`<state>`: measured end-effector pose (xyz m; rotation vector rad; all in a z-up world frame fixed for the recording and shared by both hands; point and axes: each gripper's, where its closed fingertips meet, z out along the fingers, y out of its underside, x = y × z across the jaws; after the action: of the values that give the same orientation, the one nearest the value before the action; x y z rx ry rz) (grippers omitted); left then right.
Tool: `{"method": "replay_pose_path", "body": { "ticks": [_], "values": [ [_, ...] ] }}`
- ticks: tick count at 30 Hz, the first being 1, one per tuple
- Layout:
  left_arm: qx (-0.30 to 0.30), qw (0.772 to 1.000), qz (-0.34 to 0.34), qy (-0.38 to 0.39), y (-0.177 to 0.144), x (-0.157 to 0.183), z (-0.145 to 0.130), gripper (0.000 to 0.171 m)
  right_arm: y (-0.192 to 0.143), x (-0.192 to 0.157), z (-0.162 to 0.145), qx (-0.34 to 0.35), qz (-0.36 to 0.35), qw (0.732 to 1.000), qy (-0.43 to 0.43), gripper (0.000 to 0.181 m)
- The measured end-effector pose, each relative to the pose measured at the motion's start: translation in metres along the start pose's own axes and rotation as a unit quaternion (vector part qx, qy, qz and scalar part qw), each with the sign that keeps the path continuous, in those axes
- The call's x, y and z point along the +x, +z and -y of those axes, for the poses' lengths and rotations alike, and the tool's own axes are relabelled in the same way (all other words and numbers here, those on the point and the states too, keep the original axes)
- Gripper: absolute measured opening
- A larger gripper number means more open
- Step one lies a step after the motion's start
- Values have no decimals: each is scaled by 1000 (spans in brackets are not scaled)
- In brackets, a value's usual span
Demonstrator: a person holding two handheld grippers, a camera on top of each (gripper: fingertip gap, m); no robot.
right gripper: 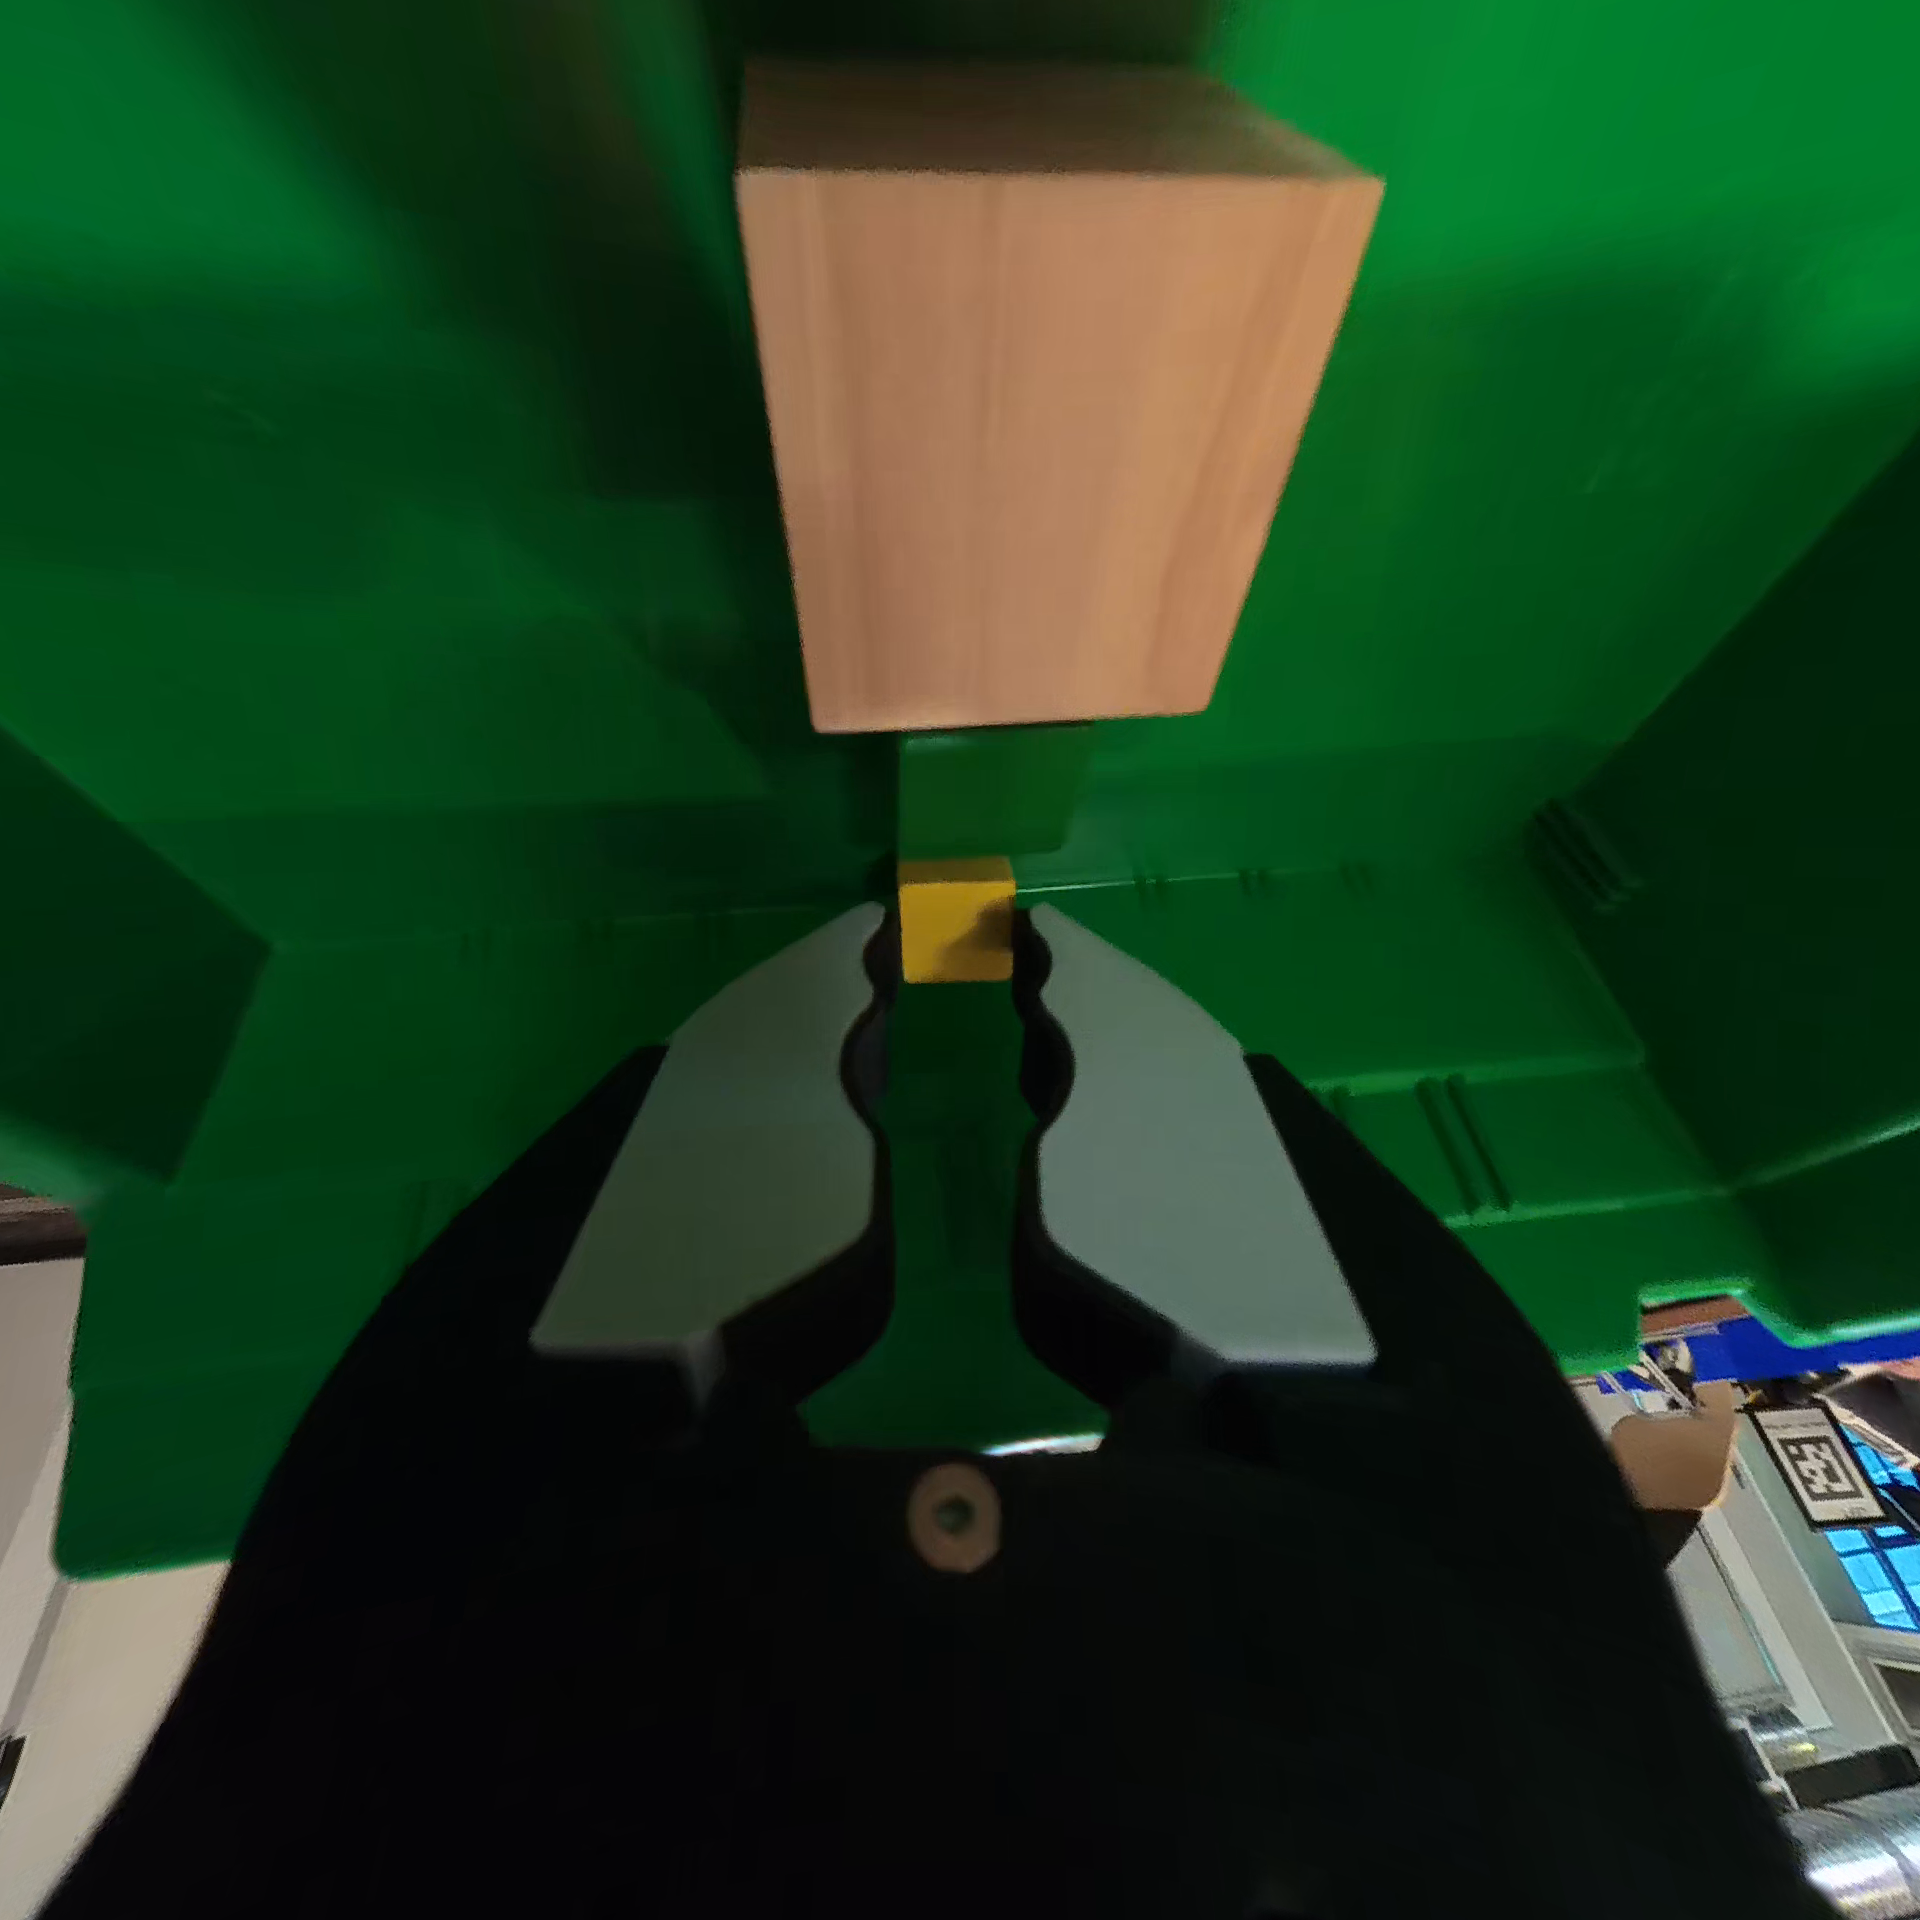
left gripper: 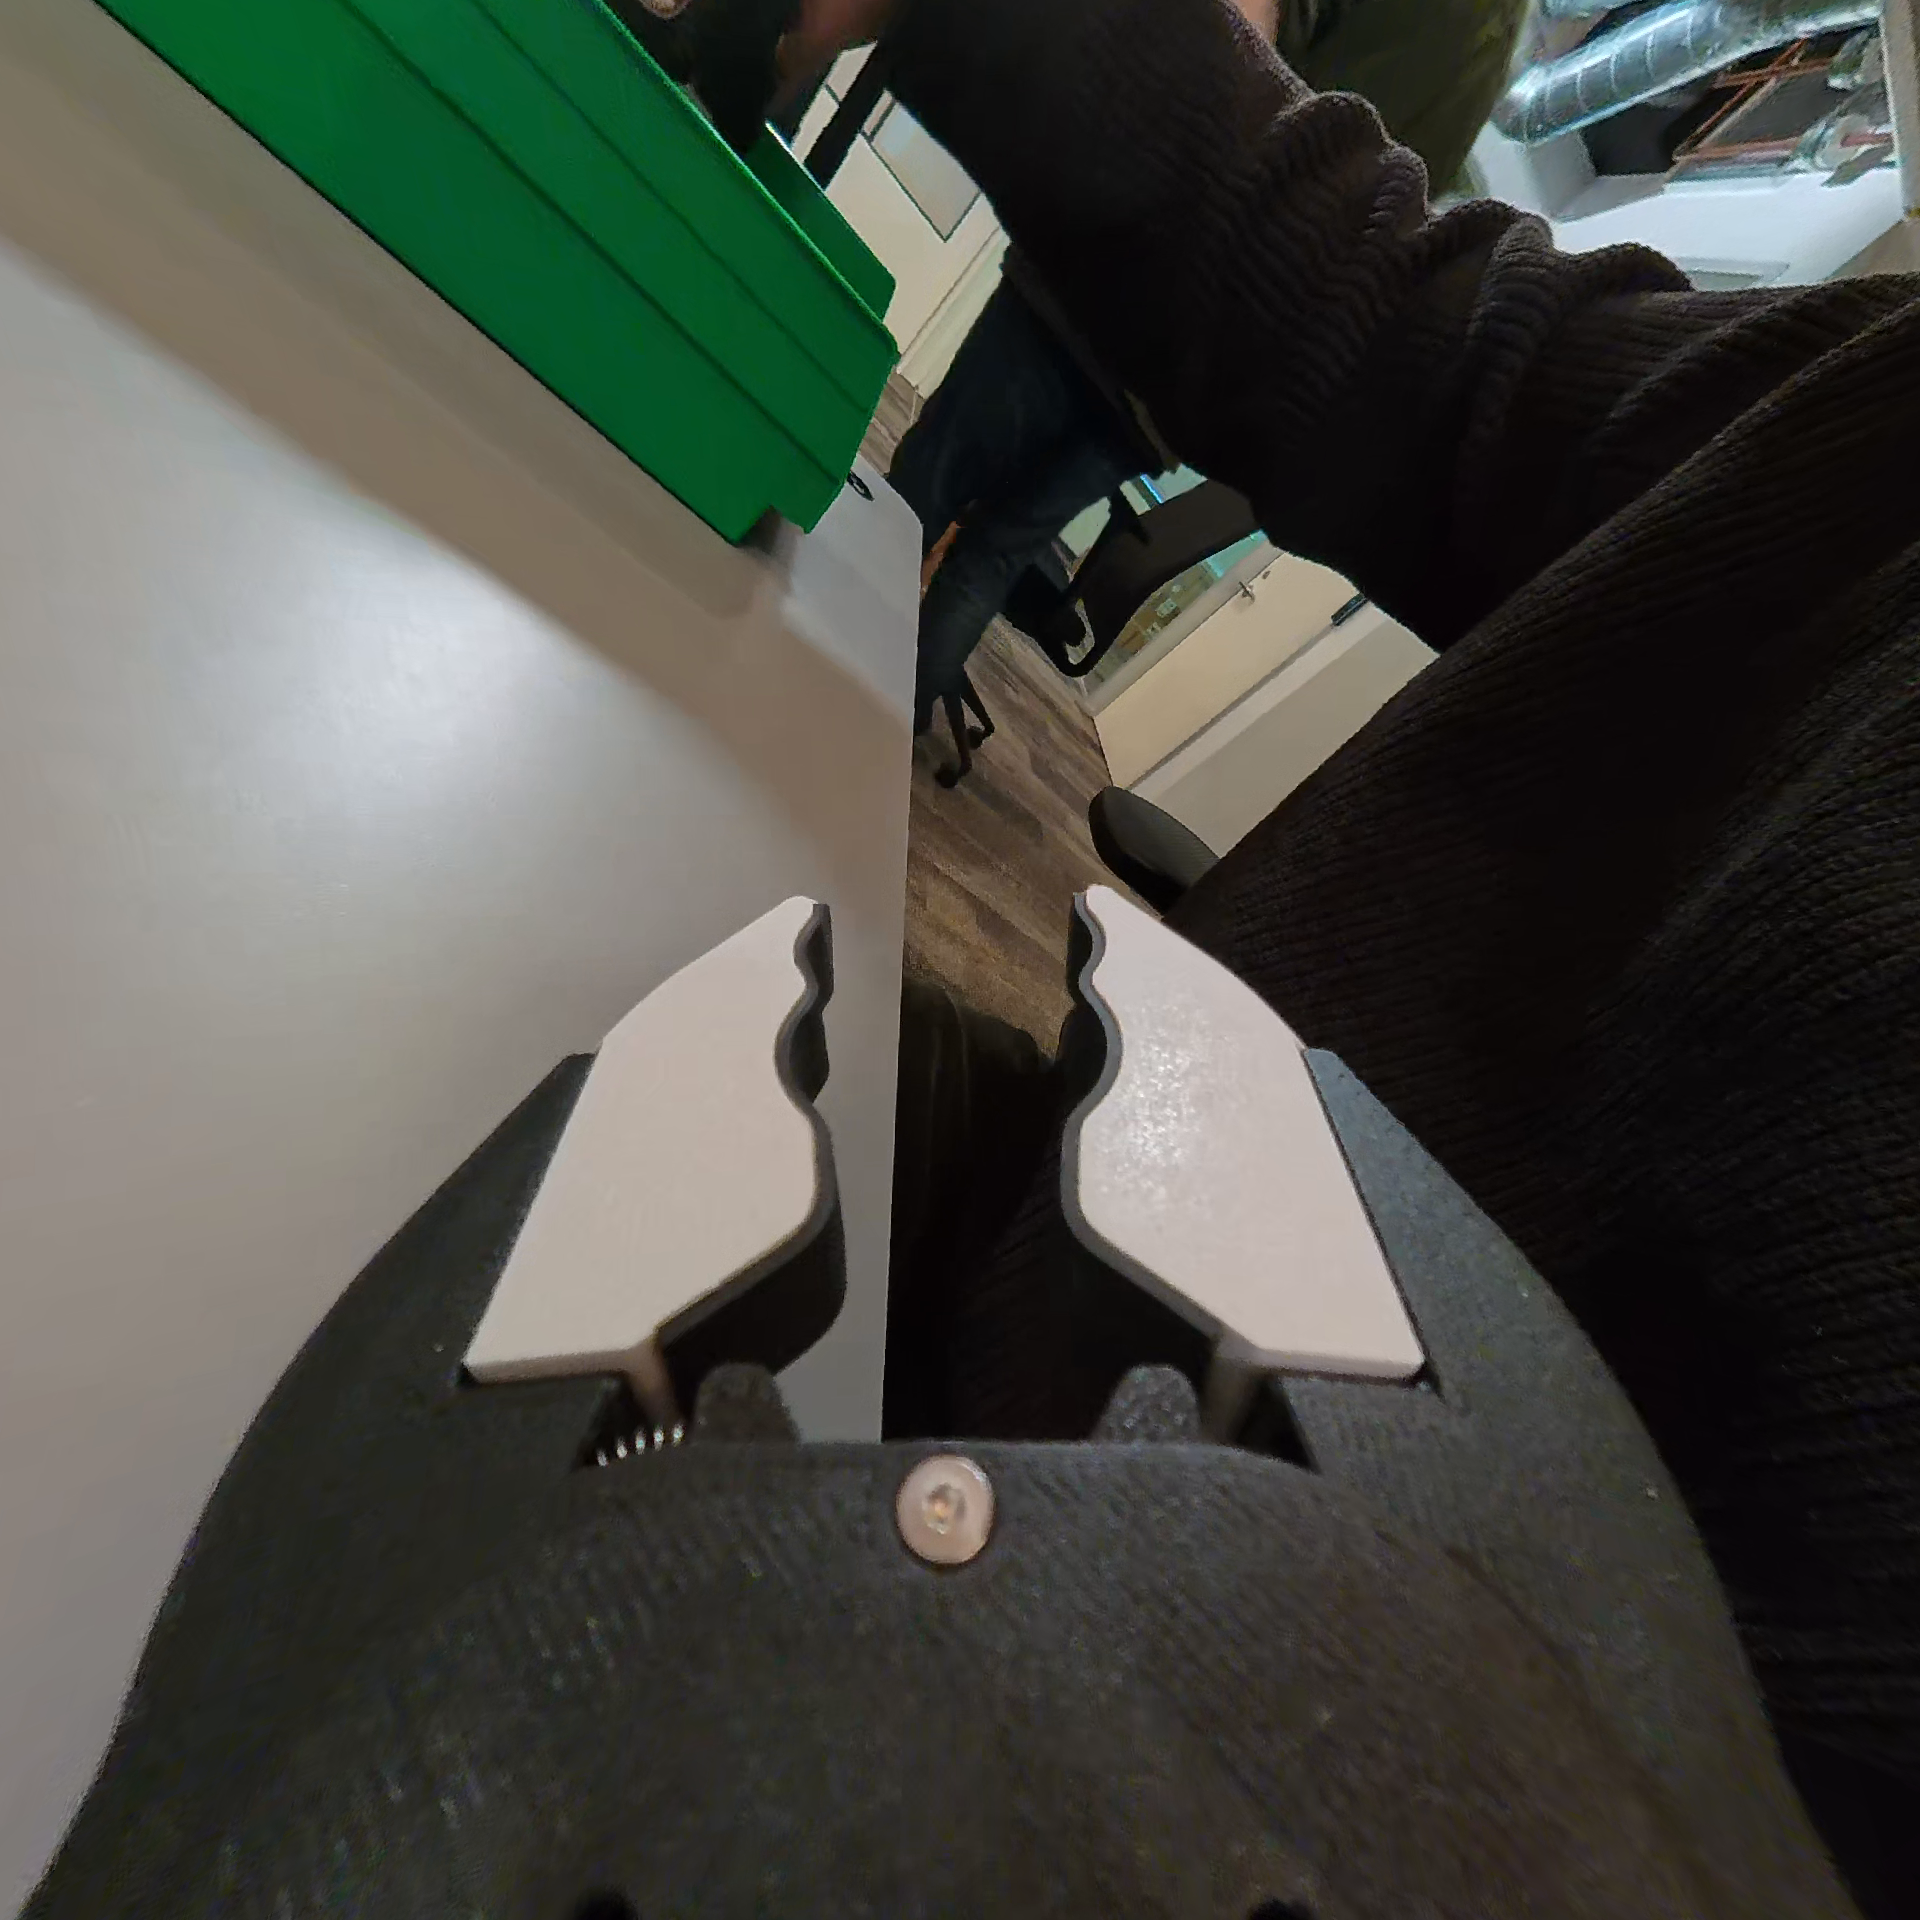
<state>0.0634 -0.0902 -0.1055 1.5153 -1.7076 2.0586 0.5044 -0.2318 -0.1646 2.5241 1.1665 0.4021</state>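
Inside the green plastic bin (right gripper: 416,520), your right hand-held gripper (right gripper: 956,940) pinches a small yellow cube (right gripper: 951,920) at its fingertips, just short of a pale wooden block (right gripper: 1029,436); your left hand-held gripper (left gripper: 951,935) hangs parted and empty over the white tabletop (left gripper: 312,779) edge, beside a dark knitted sleeve (left gripper: 1558,831).

- Left tongs (left gripper: 948,951) sit right at the edge of the white counter (left gripper: 312,831), spread apart with nothing between them. The counter top ahead is bare up to the green bin (left gripper: 582,270).
- A person's dark knit sleeve (left gripper: 1558,727) crowds the other side, leaving just a narrow gap down to the wood floor (left gripper: 987,842).
- Right tongs (right gripper: 954,920) are inside the bin, with green walls (right gripper: 364,468) on both sides.
- A small yellow cube (right gripper: 954,920) fills the gap at their tips.
- A big wooden block (right gripper: 1029,447) blocks the way straight ahead.
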Motion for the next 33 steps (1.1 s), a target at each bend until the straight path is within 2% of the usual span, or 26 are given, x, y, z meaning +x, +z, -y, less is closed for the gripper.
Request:
{"method": "replay_pose_path", "body": {
  "ticks": [6,16,18,20,21,23,25,26,28,30,33],
  "values": [
    [0,1000,-4,-5,1,0,0,44,0,4,-1,-5,-6,1000,-5,22],
    [1,1000,-2,-7,0,-1,1,43,-12,3,-7,-9,-16,1000,18,40],
    [3,1000,-2,-7,0,-1,1,43,-26,4,-4,23,-34,998,43,41],
    [4,1000,-3,-7,0,0,2,43,-47,6,6,96,-55,989,94,42],
    [5,1000,-4,-7,-1,1,2,43,-60,10,10,138,-74,979,128,44],
    [6,1000,-7,-6,-1,2,2,43,-86,21,9,221,-129,943,212,60],
    [8,1000,-9,-6,-1,4,2,42,-111,46,-23,252,-253,879,317,80],
    [8,1000,-10,-6,-1,5,2,42,-122,54,-49,241,-321,838,369,82],
    [9,1000,-12,-7,-1,6,3,42,-129,44,-97,213,-383,775,456,61],
    [11,1000,-14,-9,-1,8,3,42,-121,24,-104,264,-338,737,522,65],
    [12,1000,-15,-9,0,9,3,42,-104,-7,-91,330,-215,695,602,60]
  ]
}}
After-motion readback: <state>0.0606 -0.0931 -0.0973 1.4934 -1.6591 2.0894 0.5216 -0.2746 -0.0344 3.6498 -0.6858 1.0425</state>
